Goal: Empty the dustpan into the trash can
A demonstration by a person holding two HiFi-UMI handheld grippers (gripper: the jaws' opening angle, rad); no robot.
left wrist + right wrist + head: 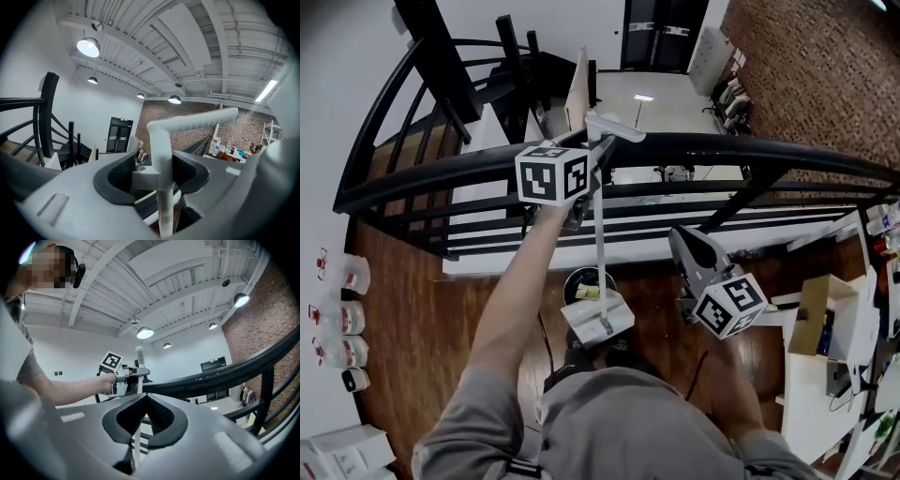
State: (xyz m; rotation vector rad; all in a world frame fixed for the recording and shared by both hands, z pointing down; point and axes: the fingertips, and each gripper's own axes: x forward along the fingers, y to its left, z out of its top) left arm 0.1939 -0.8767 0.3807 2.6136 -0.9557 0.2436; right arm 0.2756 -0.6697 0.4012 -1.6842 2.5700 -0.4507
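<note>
Head view alone: dustpan's tray (587, 324) and trash can (577, 277)

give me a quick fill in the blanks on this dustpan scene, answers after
1. The left claw is shut on the dustpan's long white ____.
2. In the head view the dustpan hangs over a round black ____.
3. The right claw is shut and holds ____.
Missing words: handle; trash can; nothing.
</note>
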